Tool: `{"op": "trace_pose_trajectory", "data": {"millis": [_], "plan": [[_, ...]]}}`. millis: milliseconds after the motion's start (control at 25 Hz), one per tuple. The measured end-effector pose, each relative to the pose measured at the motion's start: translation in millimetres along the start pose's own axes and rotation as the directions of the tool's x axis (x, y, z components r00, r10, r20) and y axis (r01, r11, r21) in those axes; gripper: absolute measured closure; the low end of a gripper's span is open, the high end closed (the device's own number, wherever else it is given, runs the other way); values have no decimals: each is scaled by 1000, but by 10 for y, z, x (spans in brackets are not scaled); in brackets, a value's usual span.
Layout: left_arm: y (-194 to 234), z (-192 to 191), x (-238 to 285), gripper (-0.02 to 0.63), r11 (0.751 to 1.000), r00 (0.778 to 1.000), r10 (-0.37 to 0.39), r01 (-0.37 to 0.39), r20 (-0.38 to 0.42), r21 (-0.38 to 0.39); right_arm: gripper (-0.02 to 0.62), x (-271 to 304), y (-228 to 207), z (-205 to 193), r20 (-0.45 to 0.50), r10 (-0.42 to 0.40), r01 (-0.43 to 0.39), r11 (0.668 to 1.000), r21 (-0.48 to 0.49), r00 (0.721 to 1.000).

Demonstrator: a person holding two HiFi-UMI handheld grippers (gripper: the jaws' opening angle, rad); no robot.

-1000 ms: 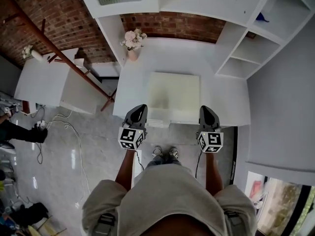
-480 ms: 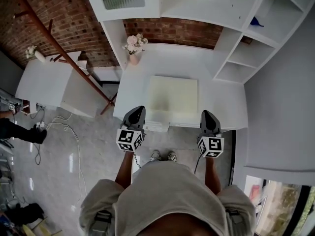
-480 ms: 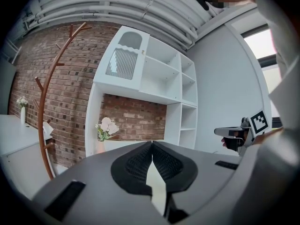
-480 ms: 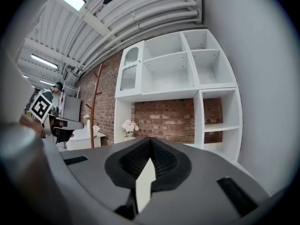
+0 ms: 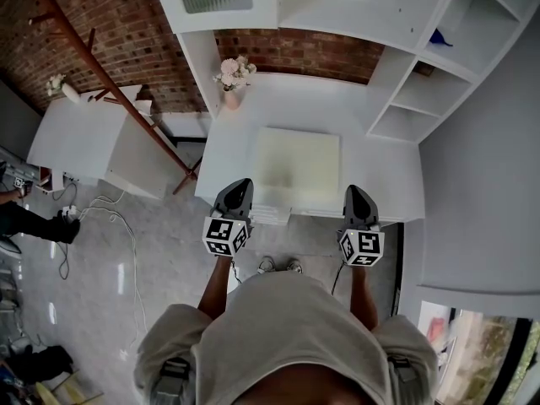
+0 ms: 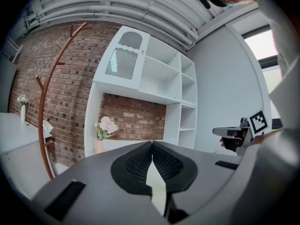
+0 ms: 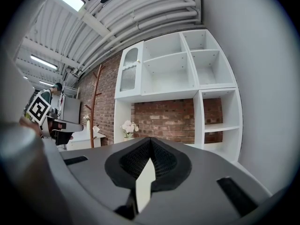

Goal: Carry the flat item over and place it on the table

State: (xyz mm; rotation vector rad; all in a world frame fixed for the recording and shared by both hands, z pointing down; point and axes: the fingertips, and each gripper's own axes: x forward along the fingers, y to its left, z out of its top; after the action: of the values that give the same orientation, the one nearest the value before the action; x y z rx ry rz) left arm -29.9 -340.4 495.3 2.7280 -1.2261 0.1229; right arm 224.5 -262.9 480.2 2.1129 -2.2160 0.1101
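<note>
Both jaws are clamped on the cream flat panel (image 5: pixel 297 169), with the left gripper (image 5: pixel 240 187) at its 7 o'clock corner and the right gripper (image 5: pixel 354 192) at 5. The panel is over, perhaps touching, the white table (image 5: pixel 396 175). It seems stiff and light, so corner grips suit.

Readable text: none. Only markings: black-and-white square code patterns, no letters or numerals, on the left tongs' (image 5: pixel 241 184) cube (image 5: pixel 224 235) and the right tongs' (image 5: pixel 354 190) cube (image 5: pixel 360 245), toward 6 o'clock in the head view.

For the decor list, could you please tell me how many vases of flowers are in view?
2. One vase of flowers stands at the desk's back left corner; the other vase on the side table far left. Others could be hidden.
</note>
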Motion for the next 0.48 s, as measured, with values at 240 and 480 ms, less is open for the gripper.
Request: {"op": "trace_pose_trajectory", "data": {"millis": [240,480], "plan": [[-17,-35,-16,589,1000,1000,-1,1,-4,-11,569,-15,10,-14,-6,-4,4,1000,2,1000],[13,-60,-29,589,1000,1000,5,-5,-9,-24,569,-20,31,-39,-11,-6,6,1000,7,1000]]}}
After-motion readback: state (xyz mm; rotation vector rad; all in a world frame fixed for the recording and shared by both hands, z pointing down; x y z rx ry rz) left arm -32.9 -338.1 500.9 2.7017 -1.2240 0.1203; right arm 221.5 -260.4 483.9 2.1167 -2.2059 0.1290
